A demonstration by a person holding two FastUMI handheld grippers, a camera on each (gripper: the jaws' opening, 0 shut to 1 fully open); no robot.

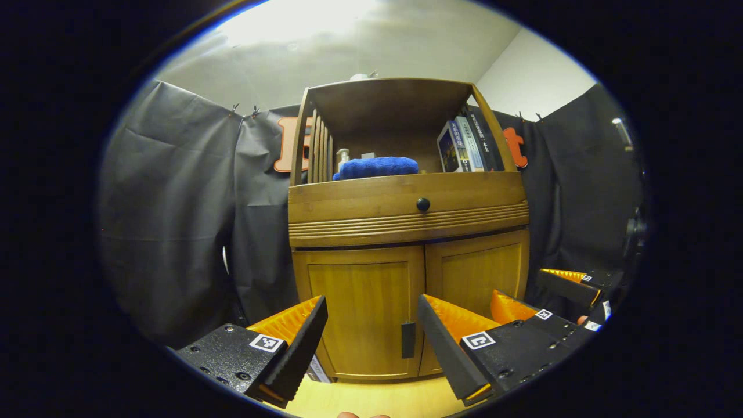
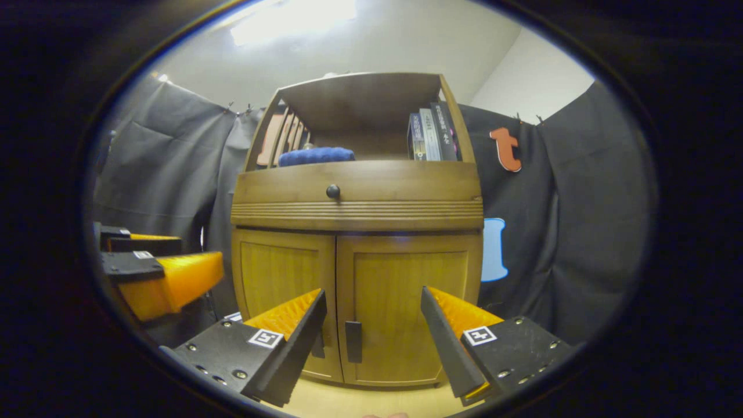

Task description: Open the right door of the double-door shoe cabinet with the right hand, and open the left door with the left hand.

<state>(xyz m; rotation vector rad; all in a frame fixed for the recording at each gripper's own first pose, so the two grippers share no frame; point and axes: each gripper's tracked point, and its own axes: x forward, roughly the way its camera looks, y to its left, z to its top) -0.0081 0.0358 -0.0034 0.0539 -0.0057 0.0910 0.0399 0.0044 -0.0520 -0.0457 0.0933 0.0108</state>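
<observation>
Both doors of the wooden double-door shoe cabinet point(image 2: 354, 278) on the pale floor are closed, and the spread, empty left gripper point(image 1: 371, 337) and right gripper point(image 2: 371, 337) risk colliding, since the small dark door handles point(image 2: 353, 341) sit side by side at the centre seam.

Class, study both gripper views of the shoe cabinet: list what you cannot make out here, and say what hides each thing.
- Inside of the cabinet: hidden behind the shut left door and right door, both views.
- Right door handle, left gripper view: covered by the left gripper, which is open.
- Left door handle, right gripper view: partly behind a finger of the open right gripper.
- Book titles: too small.
- Small items behind the blue towel: partly covered, unclear.
</observation>
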